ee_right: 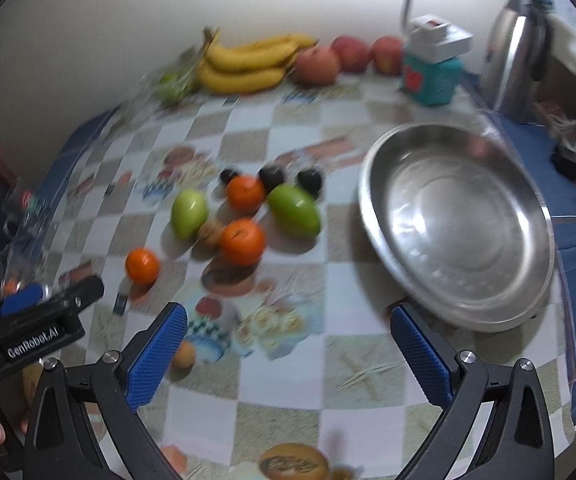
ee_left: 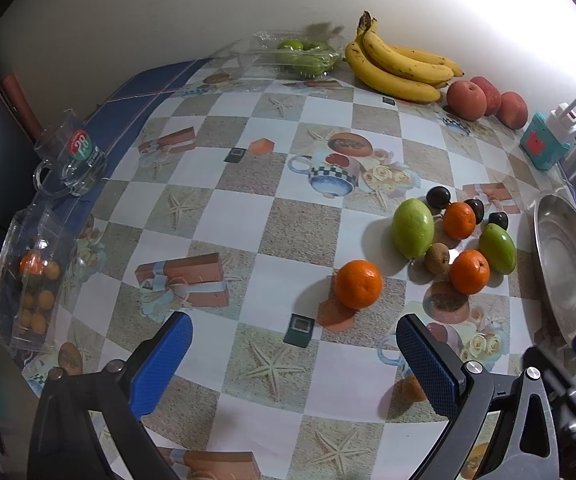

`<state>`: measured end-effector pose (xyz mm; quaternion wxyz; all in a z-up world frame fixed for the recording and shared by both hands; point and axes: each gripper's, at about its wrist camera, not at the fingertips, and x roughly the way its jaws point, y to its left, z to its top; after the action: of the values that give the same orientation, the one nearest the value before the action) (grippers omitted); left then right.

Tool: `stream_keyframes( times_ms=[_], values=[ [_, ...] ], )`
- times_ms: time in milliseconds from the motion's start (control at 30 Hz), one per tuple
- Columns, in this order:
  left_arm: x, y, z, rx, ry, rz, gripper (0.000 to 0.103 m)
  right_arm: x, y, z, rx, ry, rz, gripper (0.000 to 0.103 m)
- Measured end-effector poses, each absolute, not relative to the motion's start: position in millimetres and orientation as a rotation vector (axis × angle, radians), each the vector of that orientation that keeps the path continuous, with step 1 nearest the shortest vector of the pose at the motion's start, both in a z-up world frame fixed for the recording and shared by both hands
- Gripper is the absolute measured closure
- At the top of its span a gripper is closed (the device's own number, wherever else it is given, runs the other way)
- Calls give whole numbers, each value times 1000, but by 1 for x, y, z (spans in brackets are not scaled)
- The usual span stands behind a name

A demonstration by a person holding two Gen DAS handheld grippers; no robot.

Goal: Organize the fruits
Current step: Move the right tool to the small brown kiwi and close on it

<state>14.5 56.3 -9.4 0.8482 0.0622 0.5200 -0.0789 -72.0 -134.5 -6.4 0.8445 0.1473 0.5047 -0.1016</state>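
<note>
Jaws wide — both grippers (ee_left: pixel 294 354) (ee_right: pixel 288 344), fruit untouched

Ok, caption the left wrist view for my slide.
Open left tongs hover over a patterned tablecloth, facing a lone orange, a mixed fruit cluster and an empty steel bowl.

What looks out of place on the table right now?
One orange sits alone, apart from the loose fruit cluster beside the empty metal bowl. Nothing looks spilled or damaged. Both the left gripper and the right gripper are open and hold nothing.
</note>
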Motion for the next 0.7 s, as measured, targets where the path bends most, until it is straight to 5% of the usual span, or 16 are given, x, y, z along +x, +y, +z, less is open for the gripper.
stream_keyframes(
  times_ms=[700],
  values=[
    [21, 75, -8, 135, 1092, -167, 0, -54, -104, -27, 311, 1187, -116, 1]
  ],
)
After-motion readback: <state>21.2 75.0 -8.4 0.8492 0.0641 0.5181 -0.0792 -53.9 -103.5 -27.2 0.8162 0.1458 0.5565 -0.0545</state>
